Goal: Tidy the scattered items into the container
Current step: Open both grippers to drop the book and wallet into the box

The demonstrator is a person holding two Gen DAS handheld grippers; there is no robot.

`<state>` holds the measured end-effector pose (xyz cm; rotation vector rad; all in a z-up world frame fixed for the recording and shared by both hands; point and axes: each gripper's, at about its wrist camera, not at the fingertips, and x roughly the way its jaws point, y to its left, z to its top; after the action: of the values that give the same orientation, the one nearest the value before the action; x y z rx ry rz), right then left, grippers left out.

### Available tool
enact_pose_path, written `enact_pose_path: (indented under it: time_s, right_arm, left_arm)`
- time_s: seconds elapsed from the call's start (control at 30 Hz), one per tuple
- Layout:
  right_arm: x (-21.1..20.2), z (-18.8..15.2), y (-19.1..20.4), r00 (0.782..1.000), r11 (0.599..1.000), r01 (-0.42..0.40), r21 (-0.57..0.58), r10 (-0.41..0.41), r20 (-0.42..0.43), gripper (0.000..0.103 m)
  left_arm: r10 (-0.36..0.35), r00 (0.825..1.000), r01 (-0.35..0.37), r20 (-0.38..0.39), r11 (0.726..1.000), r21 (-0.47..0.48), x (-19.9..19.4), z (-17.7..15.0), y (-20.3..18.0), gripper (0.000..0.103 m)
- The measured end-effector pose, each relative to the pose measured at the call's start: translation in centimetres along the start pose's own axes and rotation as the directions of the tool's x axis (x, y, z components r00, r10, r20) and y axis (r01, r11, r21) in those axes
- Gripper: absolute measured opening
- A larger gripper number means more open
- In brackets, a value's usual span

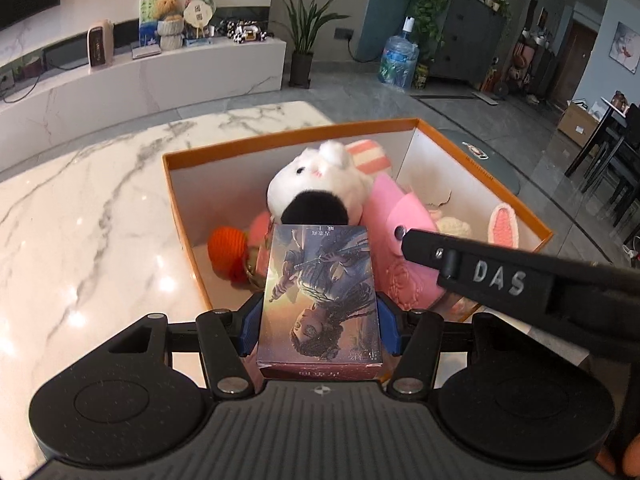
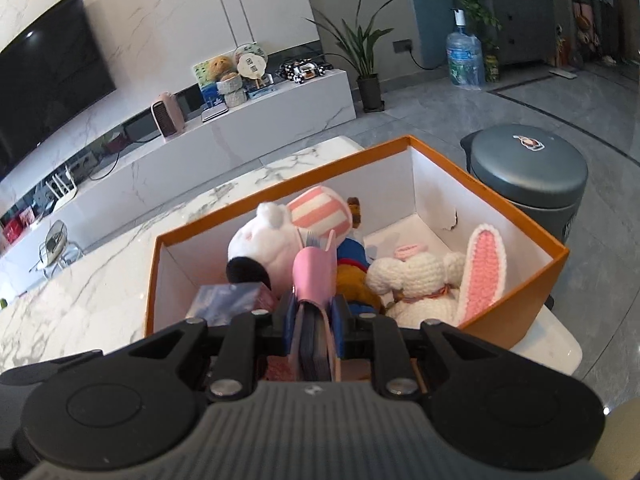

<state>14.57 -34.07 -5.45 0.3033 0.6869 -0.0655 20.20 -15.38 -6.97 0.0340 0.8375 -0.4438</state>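
An orange box (image 1: 288, 138) with white inner walls stands on the marble table (image 1: 88, 216); it also shows in the right wrist view (image 2: 520, 216). Inside lie a white plush (image 1: 320, 180), a crocheted bunny (image 2: 416, 276), an orange yarn toy (image 1: 226, 250) and other soft toys. My left gripper (image 1: 320, 320) is shut on a printed card box (image 1: 320, 292), held over the box's near edge. My right gripper (image 2: 314, 316) is shut on a pink case (image 2: 314, 280), held over the box; the case also shows in the left wrist view (image 1: 400, 248).
A grey round bin (image 2: 528, 176) stands on the floor just right of the table. A white TV bench (image 2: 248, 128) with ornaments, a potted plant (image 2: 364, 52) and a water bottle (image 2: 462, 60) are further back. The table's right edge lies close to the box.
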Motion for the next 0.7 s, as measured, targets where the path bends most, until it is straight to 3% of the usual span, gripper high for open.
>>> enact_pose_path:
  time_s: [0.2,0.37,0.43,0.57,0.7]
  right_arm:
    - [0.6,0.1,-1.2,0.999,0.998,-0.033,0.06,0.036,-0.038,0.023]
    - [0.3,-0.1,-0.7,0.999,0.998,-0.039,0.041,0.04,-0.025,0.028]
    - [0.1,-0.1,-0.4,0.999,0.999,-0.036,0.033,0.037,-0.013,0.041]
    - [-0.4,-0.3,-0.2,1.0,0.999,-0.029,0.019,0.029,0.012,0.046]
    - [-1.5,-0.7,-0.4,0.996,0.999,-0.02,0.045,0.016,0.083,0.065]
  left_arm:
    - [0.012,1.0,-0.012,0.002,1.0,-0.007,-0.2,-0.3,-0.8,0.067]
    - [0.045,0.998,-0.045,0.042,0.999,0.002,-1.2,-0.2,-1.0,0.078]
    - [0.044,0.998,-0.044,0.044,0.999,-0.011,-1.5,-0.2,-0.8,0.078]
    - [0.056,0.996,-0.055,0.063,0.998,-0.01,-2.5,-0.2,-1.0,0.079]
    - [0.073,0.993,-0.072,0.094,0.997,-0.017,-3.6,-0.4,-0.9,0.079]
